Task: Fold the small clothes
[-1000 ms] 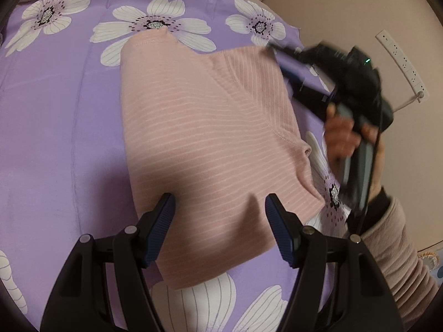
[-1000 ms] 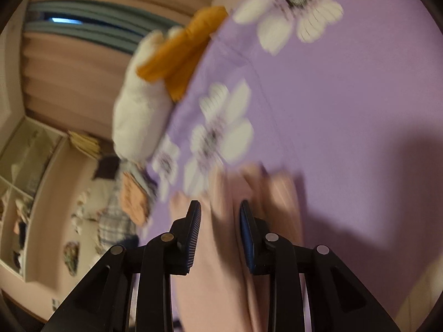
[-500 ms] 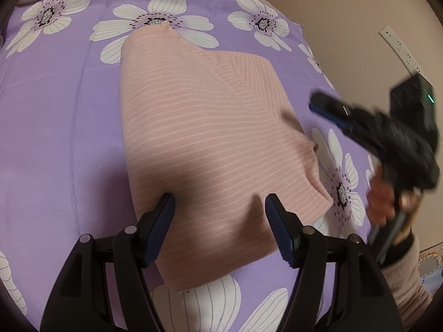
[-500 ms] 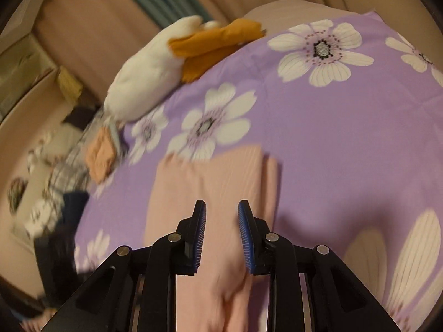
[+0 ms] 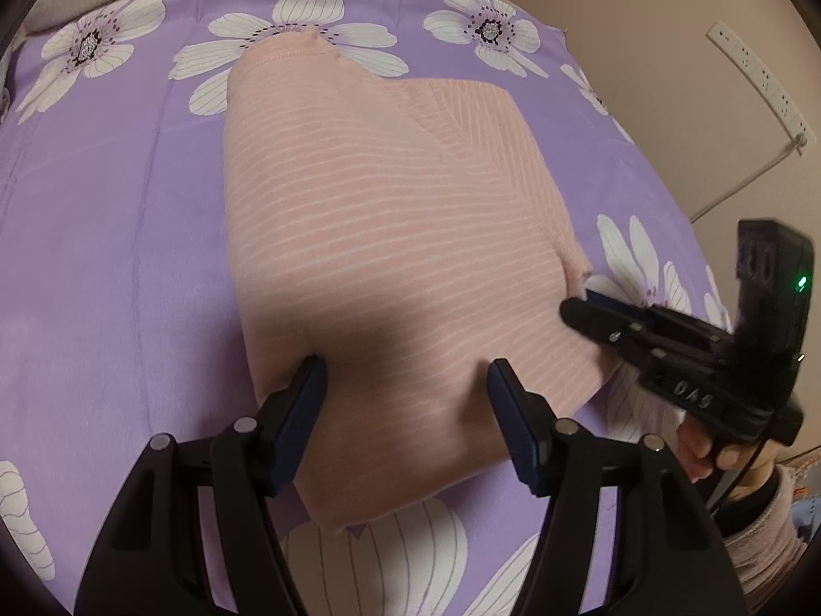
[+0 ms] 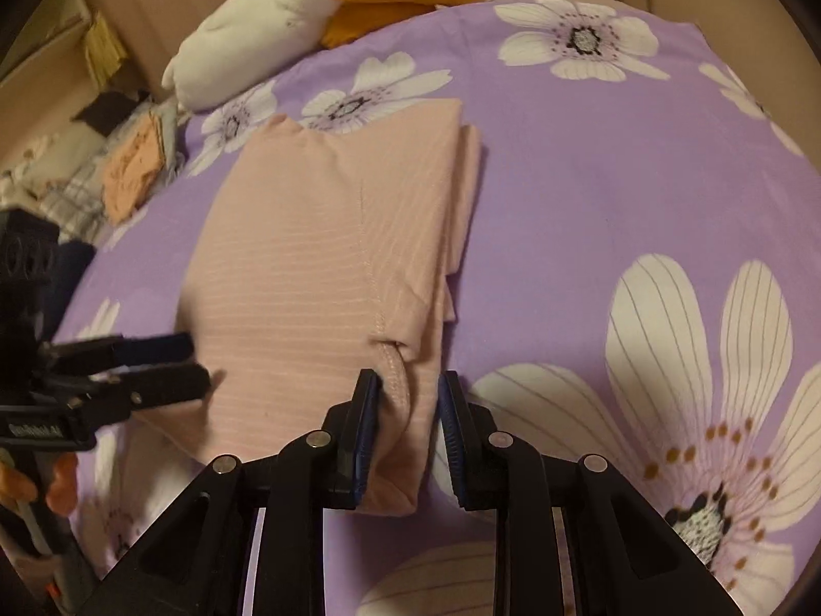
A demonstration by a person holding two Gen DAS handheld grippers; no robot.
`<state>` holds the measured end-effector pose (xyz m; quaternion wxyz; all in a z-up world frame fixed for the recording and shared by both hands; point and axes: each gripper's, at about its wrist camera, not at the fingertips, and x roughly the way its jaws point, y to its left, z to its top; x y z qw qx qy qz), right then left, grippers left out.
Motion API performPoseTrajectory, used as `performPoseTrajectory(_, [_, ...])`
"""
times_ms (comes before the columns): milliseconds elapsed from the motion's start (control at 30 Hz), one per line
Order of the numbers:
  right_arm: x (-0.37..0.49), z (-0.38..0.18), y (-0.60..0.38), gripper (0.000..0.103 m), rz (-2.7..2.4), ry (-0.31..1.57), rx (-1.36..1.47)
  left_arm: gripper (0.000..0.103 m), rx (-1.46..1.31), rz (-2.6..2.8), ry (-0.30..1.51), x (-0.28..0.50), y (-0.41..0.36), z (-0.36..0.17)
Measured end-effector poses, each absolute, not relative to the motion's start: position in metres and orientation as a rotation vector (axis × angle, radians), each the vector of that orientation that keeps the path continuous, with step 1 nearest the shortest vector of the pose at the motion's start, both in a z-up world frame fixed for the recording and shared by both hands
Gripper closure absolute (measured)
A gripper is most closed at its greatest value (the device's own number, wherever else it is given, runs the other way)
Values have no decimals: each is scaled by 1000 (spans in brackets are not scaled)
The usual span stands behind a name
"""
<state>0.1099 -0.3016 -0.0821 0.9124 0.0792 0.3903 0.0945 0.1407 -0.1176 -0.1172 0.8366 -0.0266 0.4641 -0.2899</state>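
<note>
The left gripper (image 5: 405,405) sits at the bottom centre of its own view, jaws wide and closing a little, above the near part of the pink, white-striped, folded knit garment (image 5: 385,236); nothing is clamped between its blue pads.

In its own view the right gripper (image 6: 408,418) is low in the frame, jaws narrow with a small gap showing. The garment's near right corner, with its stitched hem, lies between them, and the left pad seems to touch the cloth; I cannot tell whether it is pinched.

The garment lies flat on the purple bedspread with white flowers (image 6: 590,195), its right edge showing stacked layers. Bare bedspread stretches wide to the right and left of it. A white and orange plush toy (image 6: 287,25) lies at the upper edge, well apart.
</note>
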Motion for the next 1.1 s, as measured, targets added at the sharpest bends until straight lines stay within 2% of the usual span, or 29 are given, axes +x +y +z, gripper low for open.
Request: performPoseTrajectory(1100, [88, -86, -310, 78, 175, 793, 243, 38, -7, -562, 986, 113, -107, -124])
